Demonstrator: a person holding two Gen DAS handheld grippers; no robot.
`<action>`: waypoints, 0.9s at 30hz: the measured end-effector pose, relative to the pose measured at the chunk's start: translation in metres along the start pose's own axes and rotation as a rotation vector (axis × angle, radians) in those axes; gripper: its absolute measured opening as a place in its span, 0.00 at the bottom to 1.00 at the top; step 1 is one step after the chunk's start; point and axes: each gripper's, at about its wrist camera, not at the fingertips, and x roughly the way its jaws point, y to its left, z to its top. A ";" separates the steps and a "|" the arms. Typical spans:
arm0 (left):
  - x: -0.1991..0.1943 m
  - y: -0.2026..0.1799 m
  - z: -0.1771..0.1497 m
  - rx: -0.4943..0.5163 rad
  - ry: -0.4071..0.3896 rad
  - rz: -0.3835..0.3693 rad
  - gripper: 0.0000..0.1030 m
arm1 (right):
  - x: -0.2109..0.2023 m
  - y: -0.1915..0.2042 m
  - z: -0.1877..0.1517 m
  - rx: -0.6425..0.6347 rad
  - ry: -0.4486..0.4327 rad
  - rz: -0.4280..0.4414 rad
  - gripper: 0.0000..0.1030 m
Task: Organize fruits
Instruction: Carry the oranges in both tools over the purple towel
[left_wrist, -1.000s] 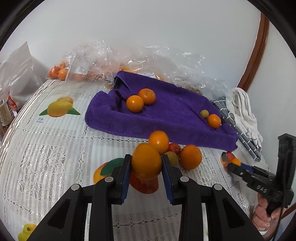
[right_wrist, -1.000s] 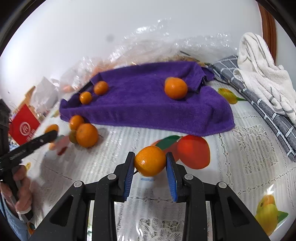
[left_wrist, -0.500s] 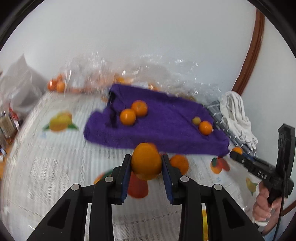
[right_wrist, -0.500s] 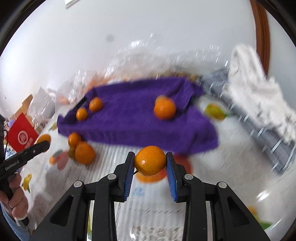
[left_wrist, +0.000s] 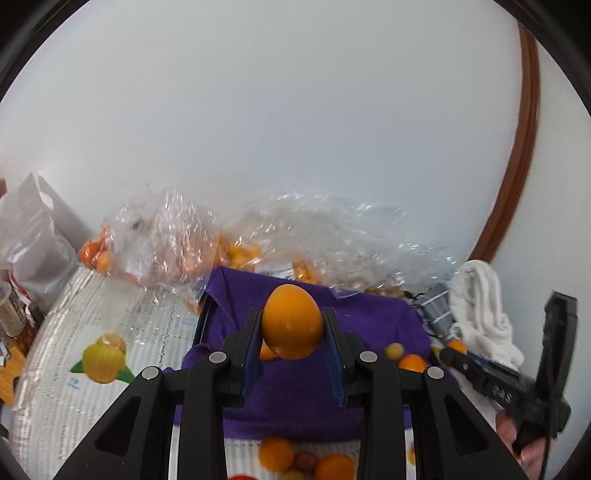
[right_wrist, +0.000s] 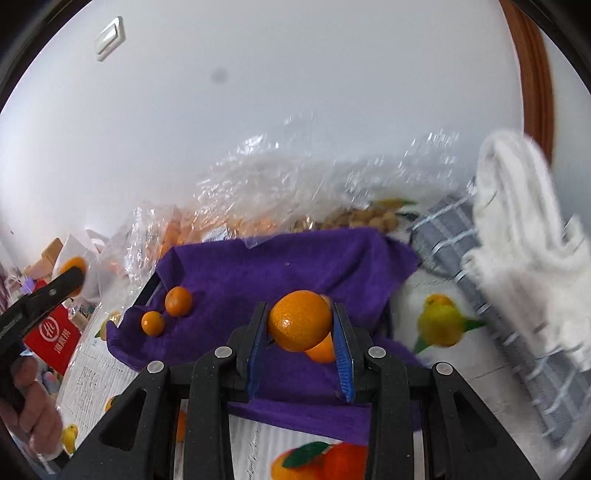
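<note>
Fingers: left gripper (left_wrist: 291, 334) clamped on an orange (left_wrist: 291, 320); right gripper (right_wrist: 300, 334) clamped on a second orange (right_wrist: 299, 320).
Pose: both grippers raised, pointing across the purple towel (left_wrist: 369, 325), held fruit over it, not touching the cloth.
Hands: right hand (left_wrist: 532, 443) on its black handle at the lower right of the left view; left hand (right_wrist: 33, 398) at the lower left of the right view.
Count on towel: two oranges at its left end (right_wrist: 178, 301) (right_wrist: 153, 323), one behind the right's fruit (right_wrist: 322, 349); left view adds a small yellowish fruit (left_wrist: 394, 350).
Count off towel: loose cluster on the tablecloth (left_wrist: 110, 406) at the near edge, two oranges (left_wrist: 276, 453) (left_wrist: 334, 467) plus small reddish ones; exact number cut off.
Around: clear plastic bags (left_wrist: 166, 243) of fruit behind the towel, white cloth (right_wrist: 524, 229) on a grey checked one (right_wrist: 517, 332) to the right, red packet (right_wrist: 51, 338) to the left.
Blocking: each gripper's fingers hide the towel's middle.
</note>
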 end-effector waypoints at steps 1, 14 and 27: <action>0.009 0.003 -0.004 -0.004 0.011 0.008 0.30 | 0.007 -0.001 -0.005 0.007 0.010 0.017 0.32; 0.062 0.006 -0.047 0.054 0.157 0.005 0.30 | 0.049 0.016 -0.035 -0.120 0.117 -0.002 0.32; 0.076 -0.004 -0.056 0.108 0.212 0.051 0.30 | 0.059 0.019 -0.040 -0.119 0.132 -0.023 0.34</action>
